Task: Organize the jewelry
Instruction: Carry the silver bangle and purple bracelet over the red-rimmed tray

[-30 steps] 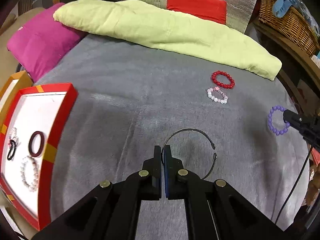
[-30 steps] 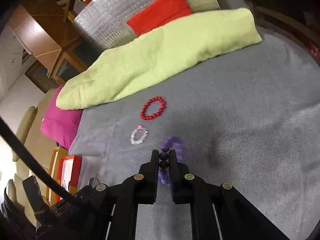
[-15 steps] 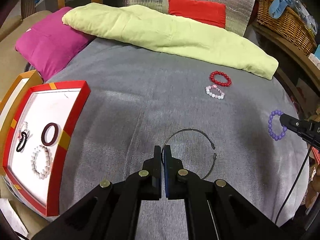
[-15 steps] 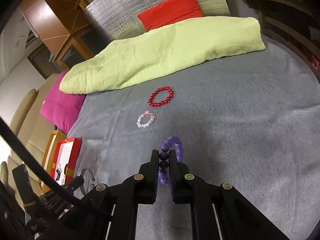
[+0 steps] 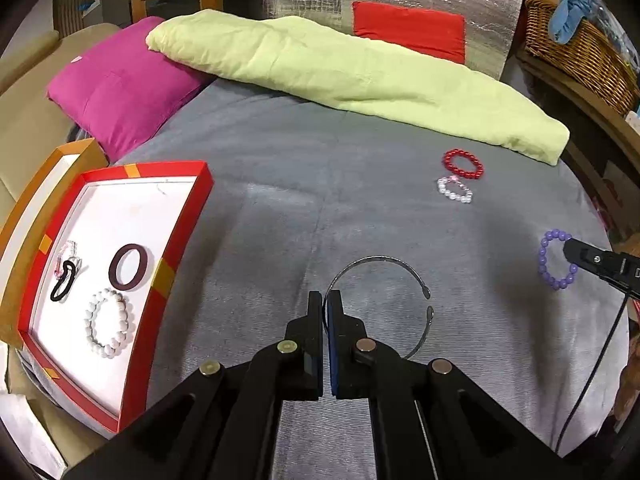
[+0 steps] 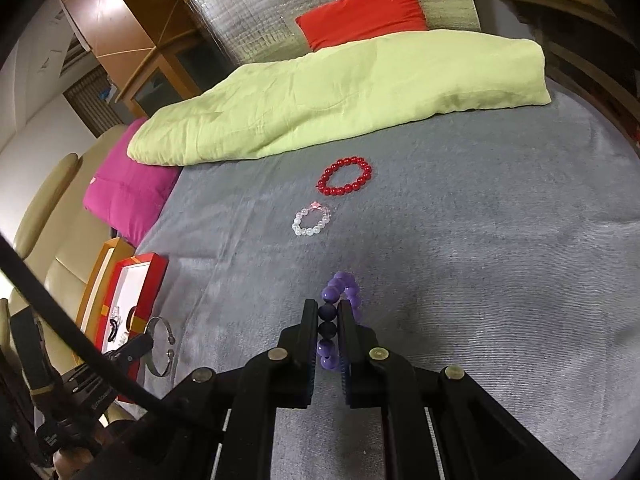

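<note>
L gripper [image 5: 325,312]: jaws together, clamped on thin metal bangle [image 5: 400,268], an open cuff. The cuff sticks out to the right of the jaws; appears lifted off the bed, though contact w/ the cover can't be ruled out.

R gripper [image 6: 329,320]: jaws close together, clamped on purple bead bracelet [image 6: 340,292], several beads pinched between the pads, rest of the loop sticking out ahead. In left wrist view the same bracelet hangs from the R gripper's tip near the bed's right edge.

Surface: bed w/ grey cover [image 5: 320,200]. No counter present.

Destination: red tray [image 5: 176,248] w/ white floor, sitting at the bed's left edge. Inside already: dark ring bangle [image 5: 130,266], white bead bracelet [image 5: 108,328], black hair tie [image 5: 64,284], small clear/pink item beside the tie – too small to ID.

Outstanding on cover, toward the far right, just short of the green blanket [image 5: 340,72]: red bead bracelet [image 5: 462,164] and clear bead bracelet [image 5: 454,190], nearly touching each other, well apart from the tray.

Status, judged: approx half done. Four pcs in tray, two pcs in grip & in transit, two pcs untouched. Remaining: deposit both held pcs in tray, then fetch red & clear bracelets.

Risk, judged: thin cuff held at one point only – may swivel or slip.
</note>
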Action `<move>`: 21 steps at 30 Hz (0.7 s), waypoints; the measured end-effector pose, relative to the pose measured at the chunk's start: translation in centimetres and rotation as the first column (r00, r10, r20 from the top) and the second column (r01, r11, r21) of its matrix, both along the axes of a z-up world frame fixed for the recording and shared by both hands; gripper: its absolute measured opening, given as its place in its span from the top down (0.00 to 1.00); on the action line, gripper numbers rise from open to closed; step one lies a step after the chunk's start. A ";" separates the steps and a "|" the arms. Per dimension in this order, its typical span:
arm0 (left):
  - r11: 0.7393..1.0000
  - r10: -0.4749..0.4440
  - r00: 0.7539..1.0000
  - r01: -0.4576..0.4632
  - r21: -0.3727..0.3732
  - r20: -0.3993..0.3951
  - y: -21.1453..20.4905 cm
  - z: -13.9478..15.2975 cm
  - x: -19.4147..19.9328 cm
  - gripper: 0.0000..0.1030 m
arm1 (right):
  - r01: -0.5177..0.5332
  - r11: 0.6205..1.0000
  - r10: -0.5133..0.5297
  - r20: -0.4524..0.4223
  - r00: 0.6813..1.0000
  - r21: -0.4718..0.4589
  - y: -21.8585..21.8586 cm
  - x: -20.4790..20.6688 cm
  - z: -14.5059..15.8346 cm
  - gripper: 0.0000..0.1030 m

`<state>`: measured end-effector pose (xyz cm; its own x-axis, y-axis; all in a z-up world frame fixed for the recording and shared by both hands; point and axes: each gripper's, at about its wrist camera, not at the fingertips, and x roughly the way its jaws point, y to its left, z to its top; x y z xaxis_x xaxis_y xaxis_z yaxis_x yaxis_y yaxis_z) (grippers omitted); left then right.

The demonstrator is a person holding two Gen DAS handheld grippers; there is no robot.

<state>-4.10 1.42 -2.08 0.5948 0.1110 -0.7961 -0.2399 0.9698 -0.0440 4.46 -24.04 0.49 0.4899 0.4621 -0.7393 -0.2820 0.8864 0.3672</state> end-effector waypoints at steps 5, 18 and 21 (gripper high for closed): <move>1.000 0.010 1.000 -0.010 -0.008 -0.006 0.5 -0.6 0.0 0.98 | -0.006 1.000 0.006 0.003 1.000 0.002 0.3 0.1 0.0 0.90; 0.999 0.006 1.000 -0.005 -0.043 0.010 1.2 -0.4 -2.5 0.98 | -0.016 0.998 0.016 -0.002 1.000 -0.065 1.6 -2.7 -1.3 0.90; 0.999 0.014 1.000 -0.013 -0.051 0.018 1.7 -0.2 -3.4 0.98 | -0.024 0.997 0.024 0.002 1.000 -0.072 1.9 -3.6 -1.3 0.90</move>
